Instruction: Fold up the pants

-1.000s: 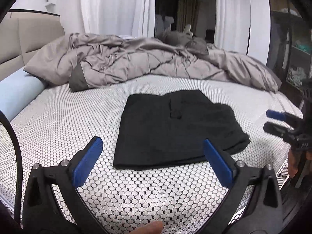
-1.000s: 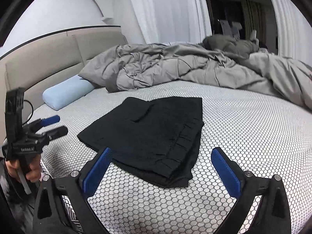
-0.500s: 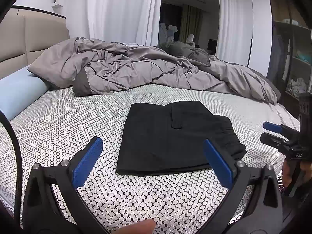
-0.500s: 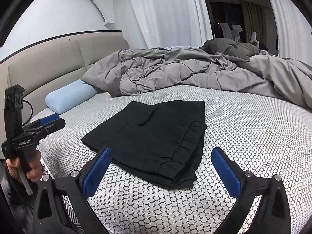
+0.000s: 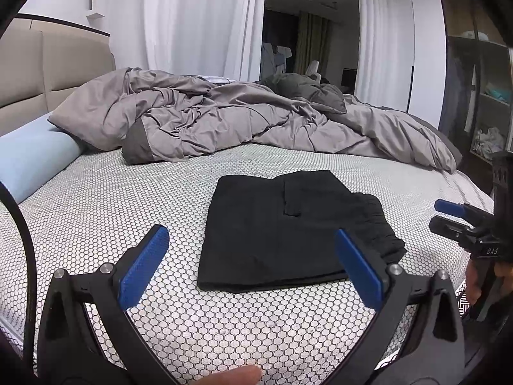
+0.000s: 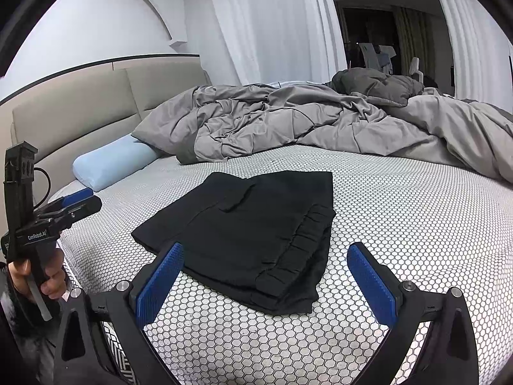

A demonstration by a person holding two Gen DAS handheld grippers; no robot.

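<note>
Nearest the cameras, the left gripper point(image 5: 250, 269) and right gripper point(image 6: 264, 280) hang over the bed point(image 5: 96, 218) with jaws spread wide, holding nothing. Beyond them the black pants point(image 5: 288, 227) lie folded flat on the sheet, short of the rumpled duvet point(image 5: 224, 118); any snagging poke now would probably undo the stacked layers.

Black pants point(image 5: 282, 227): folded into a flat, roughly rectangular stack on the bed point(image 5: 96, 211), pocket flap up, gathered waistband along one edge
</note>
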